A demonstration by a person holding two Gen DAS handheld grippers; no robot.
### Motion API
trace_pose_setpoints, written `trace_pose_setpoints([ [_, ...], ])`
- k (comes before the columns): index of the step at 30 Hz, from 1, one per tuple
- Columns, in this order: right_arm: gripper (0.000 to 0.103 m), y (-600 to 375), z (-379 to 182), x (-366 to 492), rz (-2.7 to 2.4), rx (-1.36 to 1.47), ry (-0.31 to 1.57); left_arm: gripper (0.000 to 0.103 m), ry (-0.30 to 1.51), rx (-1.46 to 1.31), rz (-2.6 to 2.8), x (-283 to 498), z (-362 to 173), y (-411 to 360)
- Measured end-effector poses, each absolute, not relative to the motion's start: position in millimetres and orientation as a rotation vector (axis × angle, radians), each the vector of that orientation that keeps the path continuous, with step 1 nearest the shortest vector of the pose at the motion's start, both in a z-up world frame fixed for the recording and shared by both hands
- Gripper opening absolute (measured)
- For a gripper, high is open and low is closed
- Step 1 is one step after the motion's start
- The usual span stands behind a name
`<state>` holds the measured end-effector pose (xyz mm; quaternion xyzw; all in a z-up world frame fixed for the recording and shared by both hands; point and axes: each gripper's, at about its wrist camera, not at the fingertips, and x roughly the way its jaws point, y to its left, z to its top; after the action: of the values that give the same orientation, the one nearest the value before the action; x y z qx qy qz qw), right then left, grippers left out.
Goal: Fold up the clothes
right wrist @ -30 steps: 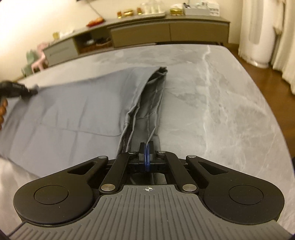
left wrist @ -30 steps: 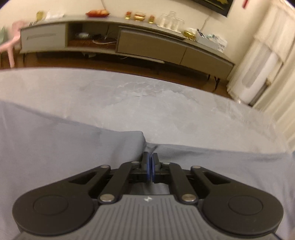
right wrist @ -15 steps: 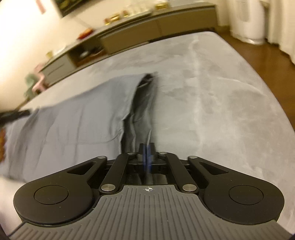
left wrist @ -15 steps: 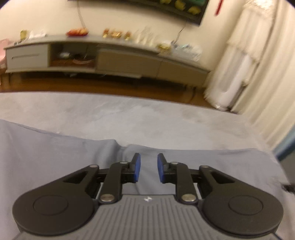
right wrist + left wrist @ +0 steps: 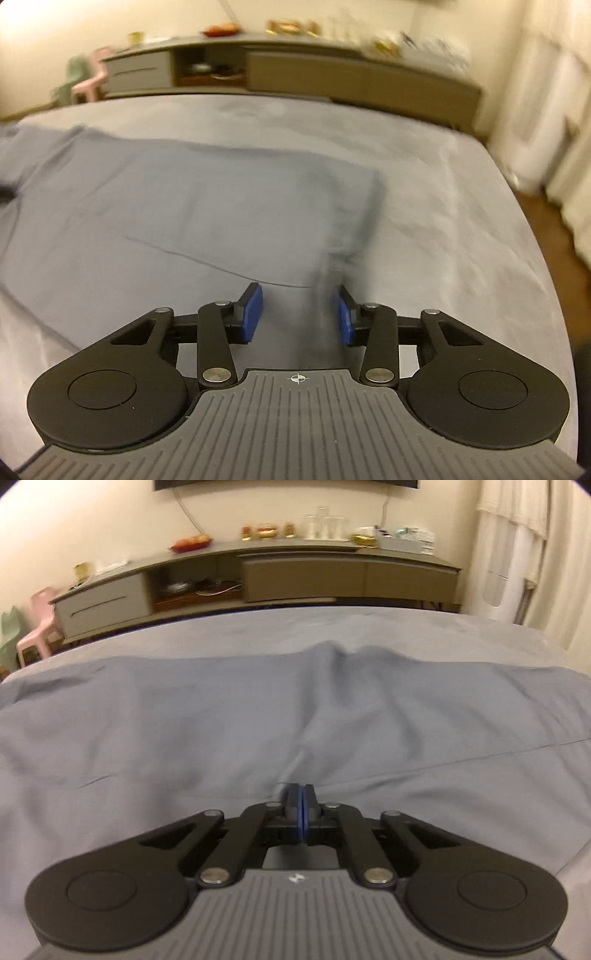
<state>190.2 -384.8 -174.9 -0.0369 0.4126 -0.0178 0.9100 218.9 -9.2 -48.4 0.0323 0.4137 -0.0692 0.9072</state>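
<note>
A blue-grey garment (image 5: 258,716) lies spread across the grey marble table (image 5: 369,627). My left gripper (image 5: 302,805) is shut, its blue pads pressed together on a pinch of the fabric, and creases run out from the tips. In the right wrist view the garment (image 5: 192,206) stretches to the left, with a blurred bunched edge (image 5: 354,229) just ahead. My right gripper (image 5: 299,314) has its jaws apart and still opening. The fabric lies under and between the blue pads, but they do not press on it.
Bare table top (image 5: 461,229) shows to the right of the garment, up to its rounded edge. Beyond the far edge a long low sideboard (image 5: 295,576) carries dishes and glasses. A pink stool (image 5: 37,627) stands at the far left and curtains (image 5: 517,554) hang at the right.
The left gripper opened, slid along the garment and shut again on the fabric. The right gripper, earlier shut on the bunched edge, has opened and let it go.
</note>
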Motion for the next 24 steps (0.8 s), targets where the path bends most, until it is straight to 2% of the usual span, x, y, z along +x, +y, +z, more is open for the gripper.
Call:
trace_pose_setpoints([
  [1, 0.039, -394.0, -175.6, 187.3, -0.053, -0.053, 0.856, 0.010, 0.869, 0.049, -0.108, 219.1, -45.0, 5.7],
  [5, 0.042, -408.8, -176.4, 180.4, -0.053, -0.014, 0.860, 0.010, 0.896, -0.011, 0.081, 206.7, -37.2, 82.7],
  [8, 0.042, -411.2, -175.9, 179.1, -0.066, -0.014, 0.870, 0.004, 0.926, -0.100, 0.215, 196.7, -29.9, 138.1],
  [11, 0.051, -405.8, -171.2, 188.5, -0.113, -0.048, 0.909, 0.004, 0.930, -0.197, 0.296, 185.5, -19.3, 173.9],
  [12, 0.050, -397.9, -166.8, 191.2, -0.148, -0.092, 0.907, 0.009, 0.909, -0.208, 0.281, 179.8, -13.6, 173.4],
  [14, 0.045, -372.8, -151.5, 190.4, -0.218, -0.193, 0.850, 0.027, 0.873, -0.224, 0.194, 172.2, -5.7, 162.4],
  [15, 0.044, -356.3, -140.6, 185.0, -0.210, -0.208, 0.799, 0.030, 0.868, -0.216, 0.163, 171.3, -5.3, 155.4],
  [18, 0.048, -315.9, -132.2, 184.0, -0.033, -0.117, 0.726, 0.031, 0.889, -0.191, 0.117, 173.9, -12.5, 142.6],
  [19, 0.049, -306.0, -139.0, 188.0, 0.022, -0.099, 0.745, 0.031, 0.907, -0.184, 0.130, 176.1, -17.8, 144.9],
  [20, 0.049, -296.9, -147.3, 192.8, 0.074, -0.085, 0.772, 0.025, 0.914, -0.182, 0.156, 175.9, -21.7, 153.9],
  [21, 0.048, -292.6, -156.8, 197.4, 0.088, -0.089, 0.800, 0.011, 0.921, -0.179, 0.182, 175.7, -25.6, 162.9],
  [22, 0.047, -298.1, -165.4, 199.9, 0.074, -0.084, 0.821, 0.005, 0.926, -0.179, 0.211, 174.1, -27.9, 173.6],
  [24, 0.060, -312.9, -182.1, 204.0, 0.038, -0.067, 0.859, 0.004, 0.925, -0.191, 0.281, 165.3, -26.4, 202.9],
])
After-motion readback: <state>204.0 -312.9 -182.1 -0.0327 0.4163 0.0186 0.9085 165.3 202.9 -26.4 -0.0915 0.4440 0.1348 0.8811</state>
